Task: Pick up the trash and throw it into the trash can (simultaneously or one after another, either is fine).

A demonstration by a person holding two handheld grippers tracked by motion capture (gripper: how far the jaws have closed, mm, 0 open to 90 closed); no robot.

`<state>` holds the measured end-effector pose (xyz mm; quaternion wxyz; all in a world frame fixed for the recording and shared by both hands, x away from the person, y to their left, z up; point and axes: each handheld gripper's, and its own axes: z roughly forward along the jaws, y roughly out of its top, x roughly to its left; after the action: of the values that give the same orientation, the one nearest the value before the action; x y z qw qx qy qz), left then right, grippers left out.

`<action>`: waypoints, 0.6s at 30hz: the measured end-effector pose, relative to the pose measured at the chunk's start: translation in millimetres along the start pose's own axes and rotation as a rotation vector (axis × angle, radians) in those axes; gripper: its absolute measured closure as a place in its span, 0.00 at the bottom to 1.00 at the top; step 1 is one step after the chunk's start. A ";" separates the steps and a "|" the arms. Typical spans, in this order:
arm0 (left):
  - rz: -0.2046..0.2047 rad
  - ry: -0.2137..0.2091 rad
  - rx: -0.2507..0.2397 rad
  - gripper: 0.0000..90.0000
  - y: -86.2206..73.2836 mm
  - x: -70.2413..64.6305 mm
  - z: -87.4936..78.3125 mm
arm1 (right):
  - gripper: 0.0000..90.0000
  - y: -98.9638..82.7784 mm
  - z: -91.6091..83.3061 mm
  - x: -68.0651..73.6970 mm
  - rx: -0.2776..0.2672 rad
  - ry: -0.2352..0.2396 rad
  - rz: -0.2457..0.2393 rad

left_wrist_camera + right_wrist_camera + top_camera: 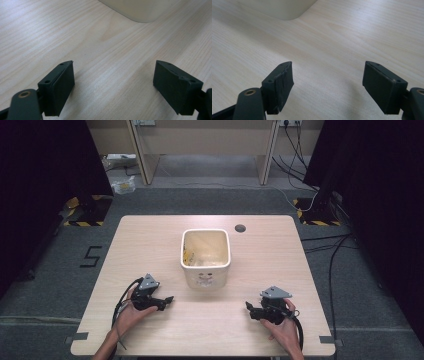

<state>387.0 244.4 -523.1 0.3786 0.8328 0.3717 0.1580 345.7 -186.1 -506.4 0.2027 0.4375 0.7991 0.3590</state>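
Centrally on the pale wooden surface (150, 235) stands 1 cream plastic tub (205, 257), upright with its mouth facing up. Inside it, against the left wall, lies something yellowish, too small to make out; the rest of the bottom looks bare. Its rim is a rounded square, so no long axis stands out, and a faint printed mark sits on the near wall.

Both pairs of tongs rest low at the near edge, each in 1 hand, well apart from the tub and on either side of it. Left tongs (168, 300) point right and slightly away, toward the tub's near left corner; right tongs (248, 306) point left toward its near right corner. In the left gripper view the left tongs (113, 77) are released, with bare wood between the pads. In the right gripper view the right tongs (327, 80) likewise gape wide, gripping nothing.
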 end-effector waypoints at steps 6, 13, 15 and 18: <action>0.000 0.000 0.000 0.18 0.0 0.0 0.0 | 0.26 -7.5 1.2 0.3 0.019 -0.002 -0.006; 0.001 0.000 0.001 0.18 0.0 0.0 0.0 | 0.23 -12.9 0.5 1.7 0.036 -0.012 0.008; 0.001 0.000 0.000 0.18 0.0 0.0 0.0 | 0.21 -12.8 0.8 2.2 0.038 -0.021 0.013; 0.001 0.000 0.000 0.18 0.0 0.0 0.0 | 0.20 -12.8 1.2 1.8 0.040 -0.019 0.018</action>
<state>387.0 244.4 -523.1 0.3784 0.8330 0.3715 0.1581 338.4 -188.7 -516.8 0.1986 0.4519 0.8002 0.3406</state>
